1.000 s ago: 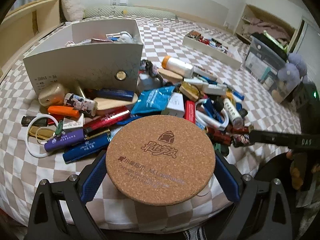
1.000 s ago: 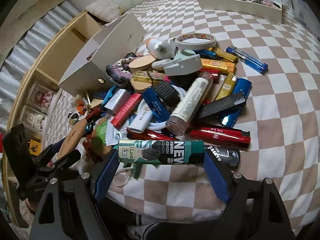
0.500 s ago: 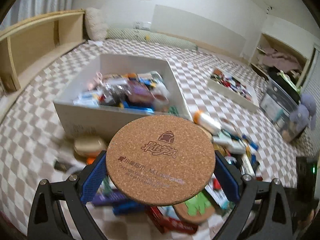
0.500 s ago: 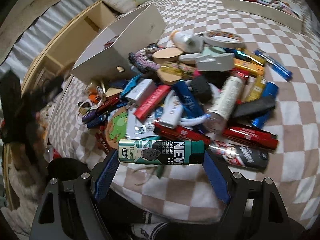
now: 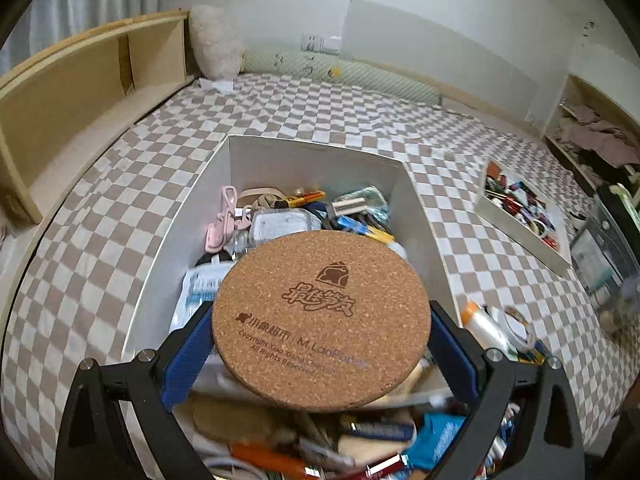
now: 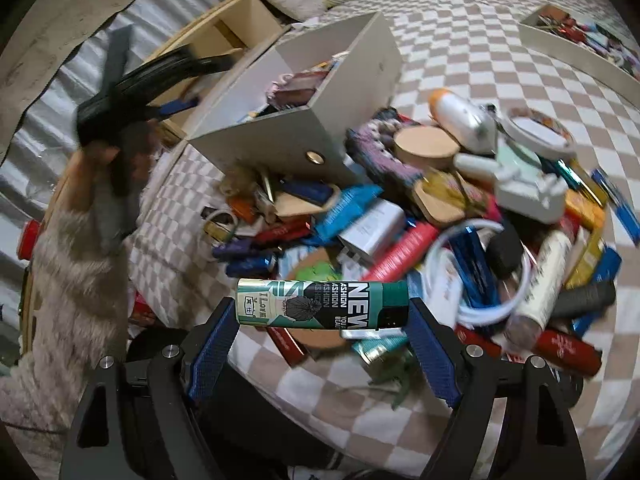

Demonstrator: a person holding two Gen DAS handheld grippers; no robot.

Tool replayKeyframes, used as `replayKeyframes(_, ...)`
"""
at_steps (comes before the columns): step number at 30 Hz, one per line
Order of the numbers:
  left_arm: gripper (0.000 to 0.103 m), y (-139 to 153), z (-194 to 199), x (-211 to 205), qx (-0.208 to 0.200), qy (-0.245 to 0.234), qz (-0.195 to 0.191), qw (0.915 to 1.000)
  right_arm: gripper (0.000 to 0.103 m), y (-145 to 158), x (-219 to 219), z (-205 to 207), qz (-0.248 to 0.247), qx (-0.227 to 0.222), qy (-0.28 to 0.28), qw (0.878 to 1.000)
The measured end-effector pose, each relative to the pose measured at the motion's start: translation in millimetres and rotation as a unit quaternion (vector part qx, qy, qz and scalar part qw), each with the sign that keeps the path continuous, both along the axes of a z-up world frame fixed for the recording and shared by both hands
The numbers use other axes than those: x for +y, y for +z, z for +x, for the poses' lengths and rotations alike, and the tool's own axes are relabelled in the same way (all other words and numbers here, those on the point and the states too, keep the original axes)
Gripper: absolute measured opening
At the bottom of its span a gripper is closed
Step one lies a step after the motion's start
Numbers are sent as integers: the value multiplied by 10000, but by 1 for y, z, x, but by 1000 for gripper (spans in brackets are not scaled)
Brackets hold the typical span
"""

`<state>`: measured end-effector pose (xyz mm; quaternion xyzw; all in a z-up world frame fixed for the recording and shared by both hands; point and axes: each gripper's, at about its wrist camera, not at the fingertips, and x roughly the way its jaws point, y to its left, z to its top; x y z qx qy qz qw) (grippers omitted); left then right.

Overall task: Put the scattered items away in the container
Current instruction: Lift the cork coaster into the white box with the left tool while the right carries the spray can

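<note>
Cork, round and flat, the coaster (image 5: 322, 320) is sitting clamped by its edges between the blue pads of the left gripper (image 5: 320, 336), which is hanging over the near end of the white open-topped cardboard box (image 5: 308, 152). Burnt into the cork are a small logo, Chinese characters, "M.LogPoneio" or similar, and "Copyright ... All Rights Reserved". Under it the box is already holding a pink clip (image 5: 220, 216), a clear plastic packet (image 5: 280, 220), a yellow pen (image 5: 304, 198) and other small things, partly hidden by the coaster.

Across the right gripper (image 6: 322, 318) a green cylindrical lighter (image 6: 322, 306) is lying level, pinched end to end between the blue pads; its label is reading "NEW", "ASHION" and "I Love". Beyond it, on the beige-and-white checked bedsheet (image 6: 460, 40), the heap of scattered items (image 6: 440, 220) is crowding against the box's front wall with its brass ring (image 6: 314, 157): a white bottle with an orange cap (image 6: 456, 112), a roll of tape (image 6: 536, 128), a red tube (image 6: 404, 252), a white cable loop (image 6: 480, 268) and a second cork coaster (image 6: 316, 276) with a green print. In the right wrist view, at the left, a fuzzy beige sleeve (image 6: 68, 288) is showing behind the blurred left gripper. Farther off, a shallow white tray (image 5: 520, 216) of small items is lying well apart on the sheet.
</note>
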<state>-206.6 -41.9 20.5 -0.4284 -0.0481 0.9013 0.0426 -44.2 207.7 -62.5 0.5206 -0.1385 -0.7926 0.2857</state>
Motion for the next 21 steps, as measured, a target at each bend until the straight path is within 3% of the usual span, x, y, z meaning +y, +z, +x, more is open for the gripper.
replayKeyframes(12, 99, -33, -106, -17, -849, 330, 374, 9951, 84, 5, 0, -22, -143, 37, -14, 9999)
replayKeyframes(17, 100, -42, -132, -31, -858, 565, 721, 9921, 84, 1, 7, -31, -137, -18, -106, 9998)
replayKeyframes(21, 103, -55, -141, -40, -1099, 623, 879, 9881, 84, 3, 10, -38, -168, -2, -187, 9997)
